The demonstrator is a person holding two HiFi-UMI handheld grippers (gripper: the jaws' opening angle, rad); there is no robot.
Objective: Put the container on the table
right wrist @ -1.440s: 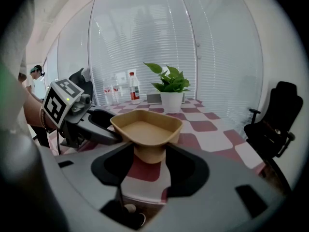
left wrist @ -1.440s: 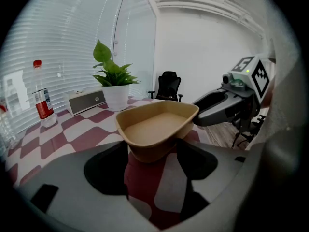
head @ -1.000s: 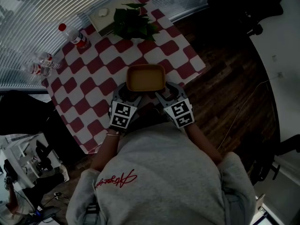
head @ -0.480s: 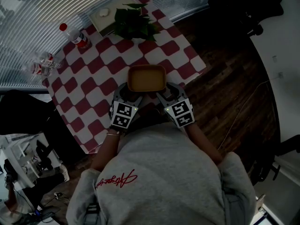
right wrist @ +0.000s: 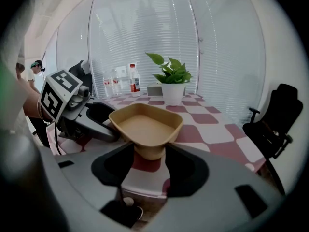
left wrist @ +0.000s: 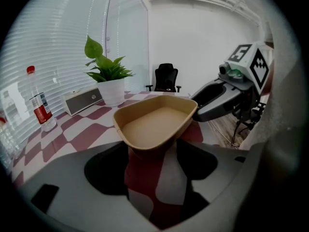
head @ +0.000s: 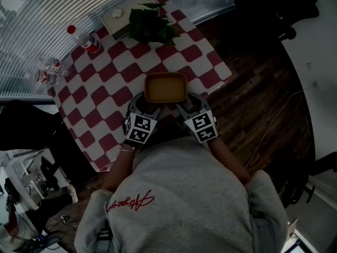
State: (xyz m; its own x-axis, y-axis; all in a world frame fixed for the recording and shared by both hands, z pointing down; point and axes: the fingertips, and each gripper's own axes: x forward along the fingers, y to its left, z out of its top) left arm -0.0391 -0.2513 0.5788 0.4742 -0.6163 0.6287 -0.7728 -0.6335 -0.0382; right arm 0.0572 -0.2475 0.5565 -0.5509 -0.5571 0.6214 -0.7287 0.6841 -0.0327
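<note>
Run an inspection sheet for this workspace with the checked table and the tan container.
Surface: table, covered in red-and-white checks.
Job's things: tan container at the table's near edge, empty.
Clutter: potted plant, red-capped bottle, white box, all at the far side.
Grippers: left gripper and right gripper each closed on a near corner of it.
Cables: thin cable on the wood floor.
Surroundings: blinds, office chair.

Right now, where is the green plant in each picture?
Head view: potted plant at the top, on the table's far end.
Left gripper view: upper left, behind the container.
Right gripper view: centre, behind the container.
Shared landmark: the tan container, nearer the camera in all three.
</note>
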